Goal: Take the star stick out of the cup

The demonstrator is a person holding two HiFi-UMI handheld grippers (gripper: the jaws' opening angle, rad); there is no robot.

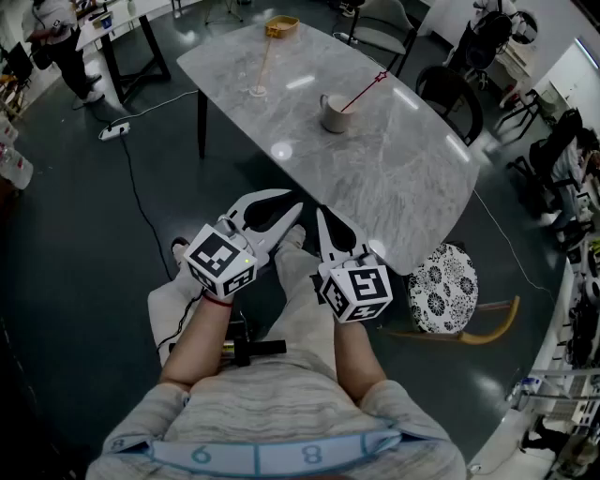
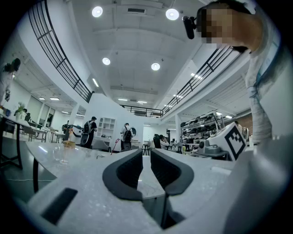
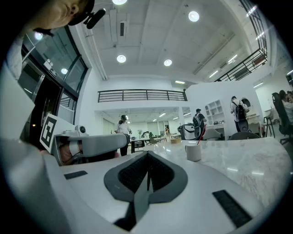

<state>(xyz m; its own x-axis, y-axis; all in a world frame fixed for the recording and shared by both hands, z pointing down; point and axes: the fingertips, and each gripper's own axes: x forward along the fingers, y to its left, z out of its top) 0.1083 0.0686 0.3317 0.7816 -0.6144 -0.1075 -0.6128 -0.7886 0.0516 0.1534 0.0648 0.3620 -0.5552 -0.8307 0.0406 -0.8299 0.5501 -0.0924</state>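
Now holding the left gripper [image 1: 274, 208] and the right gripper [image 1: 325, 220] low over the lap, short of the near edge of the marble table [image 1: 394, 178] and not touching it. Showing only a narrow gap between the left jaws, with nothing in it; pressing the right jaws together on nothing. Seeing the cup [image 1: 335, 113] upright near the middle of the tabletop, well apart from both grippers, with the star stick [image 1: 364, 90] leaning out of it toward the far right. Finding bare marble between the near edge and the cup. Noticing a patterned chair [image 1: 442, 281] just beside the near right corner, a yellow basket [image 1: 281, 25] at the far end, and a power strip [image 1: 114, 131] on the dark floor at the left.
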